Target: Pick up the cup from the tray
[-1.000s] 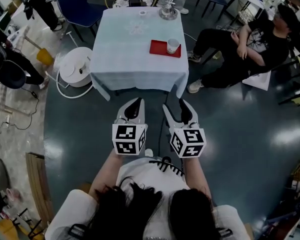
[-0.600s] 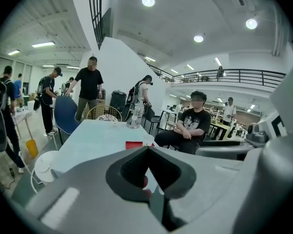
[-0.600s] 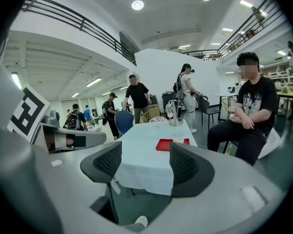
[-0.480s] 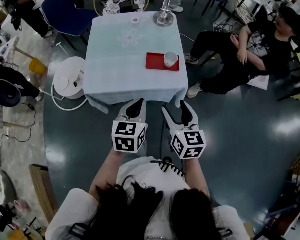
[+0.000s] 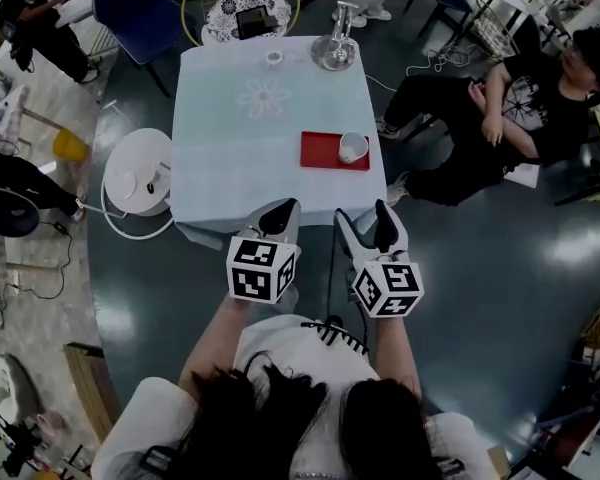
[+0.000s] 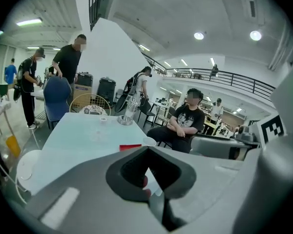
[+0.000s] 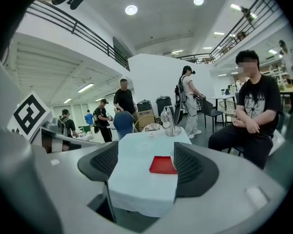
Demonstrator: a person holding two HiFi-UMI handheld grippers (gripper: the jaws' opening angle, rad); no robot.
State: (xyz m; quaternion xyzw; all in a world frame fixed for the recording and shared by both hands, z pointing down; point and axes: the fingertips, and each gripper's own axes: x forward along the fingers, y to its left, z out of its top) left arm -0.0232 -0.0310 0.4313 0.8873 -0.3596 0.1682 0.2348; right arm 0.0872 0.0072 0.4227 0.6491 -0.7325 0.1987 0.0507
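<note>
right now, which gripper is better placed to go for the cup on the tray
Probably right. The cup sits at the right end of the tray, straight ahead of the right gripper, whose jaws stand open. The left gripper is shut and further to the side.

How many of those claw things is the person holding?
2. The left claw is shut, the right claw open; both are side by side at the table's near edge, short of the red tray holding the cup.
</note>
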